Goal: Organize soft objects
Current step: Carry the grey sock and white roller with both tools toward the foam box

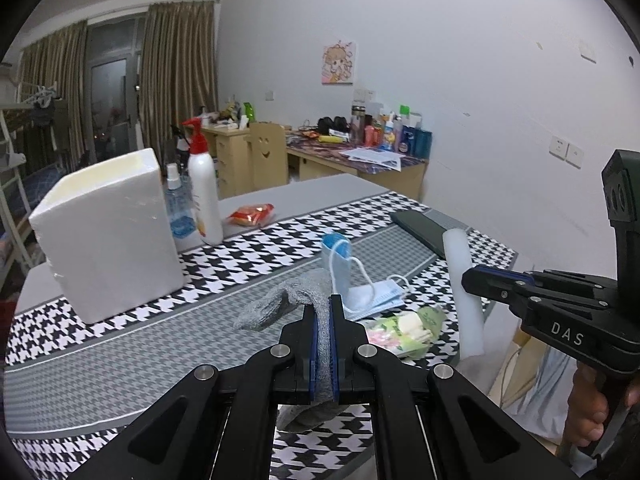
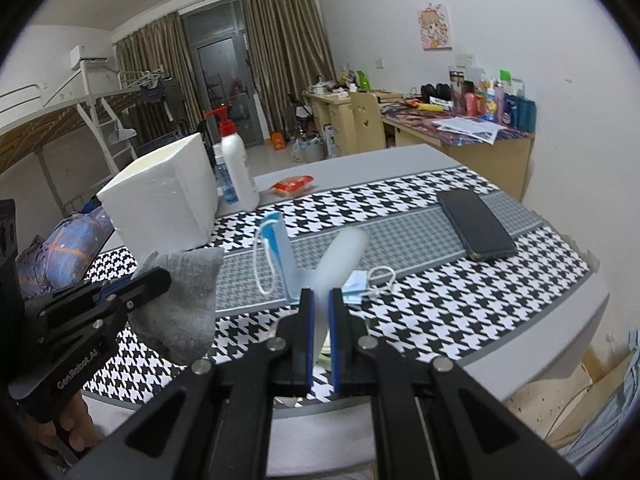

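The left gripper (image 1: 323, 308) is clamping a grey sock (image 1: 288, 300), which is drooping off both ends of the closed fingers above the checked tablecloth (image 1: 120, 368). Just right of the sock, the right gripper (image 2: 319, 300) is pinching a white foam strip (image 2: 340, 260), its free end sticking up and forward.

Both soft things are hanging clear of the cloth. The white foam box (image 1: 108, 236), standing left of the sock, is probably where they are going, though I cannot tell whether its top is open. To carry them well, each hand should be lifting high enough for the loose ends to clear the box rim, and moving one at a time so the grippers are not bumping. The strip is likely to bend, so a steady carry matters.

Left of the box nothing else is sitting on the table. Behind the box, a white pump bottle (image 1: 204, 196) and a small blue bottle (image 1: 178, 208) are standing. Right of it, face masks (image 1: 372, 296) are lying on the cloth beyond the sock, then a black phone (image 2: 474, 224). Farther right, a cluttered desk (image 1: 360, 156) is standing against the wall.
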Action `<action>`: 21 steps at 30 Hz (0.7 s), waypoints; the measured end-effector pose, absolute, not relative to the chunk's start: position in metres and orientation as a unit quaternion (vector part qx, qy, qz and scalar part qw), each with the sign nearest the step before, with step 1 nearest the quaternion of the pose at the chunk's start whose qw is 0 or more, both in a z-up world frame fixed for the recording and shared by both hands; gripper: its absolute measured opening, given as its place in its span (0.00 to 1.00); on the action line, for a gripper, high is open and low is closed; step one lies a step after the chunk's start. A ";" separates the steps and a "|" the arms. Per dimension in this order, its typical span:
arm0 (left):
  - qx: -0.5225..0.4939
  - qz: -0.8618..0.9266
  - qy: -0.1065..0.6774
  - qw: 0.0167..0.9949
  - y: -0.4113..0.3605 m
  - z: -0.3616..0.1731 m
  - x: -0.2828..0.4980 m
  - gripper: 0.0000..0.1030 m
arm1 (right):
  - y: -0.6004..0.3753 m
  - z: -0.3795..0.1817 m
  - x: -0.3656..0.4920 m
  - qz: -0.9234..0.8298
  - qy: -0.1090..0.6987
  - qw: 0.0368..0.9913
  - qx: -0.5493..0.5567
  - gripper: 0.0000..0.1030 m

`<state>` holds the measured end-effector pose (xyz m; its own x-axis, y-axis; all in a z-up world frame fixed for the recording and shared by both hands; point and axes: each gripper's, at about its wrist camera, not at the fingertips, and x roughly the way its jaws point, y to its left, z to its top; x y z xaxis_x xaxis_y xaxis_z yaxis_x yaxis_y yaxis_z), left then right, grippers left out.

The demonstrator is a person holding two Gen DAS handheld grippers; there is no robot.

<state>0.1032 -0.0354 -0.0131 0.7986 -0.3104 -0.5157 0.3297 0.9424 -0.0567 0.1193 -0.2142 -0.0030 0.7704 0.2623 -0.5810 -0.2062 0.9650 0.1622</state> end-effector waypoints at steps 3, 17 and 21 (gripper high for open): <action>0.016 -0.159 0.264 0.951 -0.030 -0.011 0.101 0.05 | -0.210 -0.001 0.122 0.130 0.313 0.940 0.040 0.09; 0.004 -0.116 0.251 0.961 -0.003 0.002 0.102 0.05 | -0.189 0.009 0.132 0.166 0.295 0.941 0.024 0.09; 0.001 -0.103 0.247 0.964 0.007 0.006 0.102 0.05 | -0.182 0.013 0.135 0.175 0.290 0.941 0.018 0.09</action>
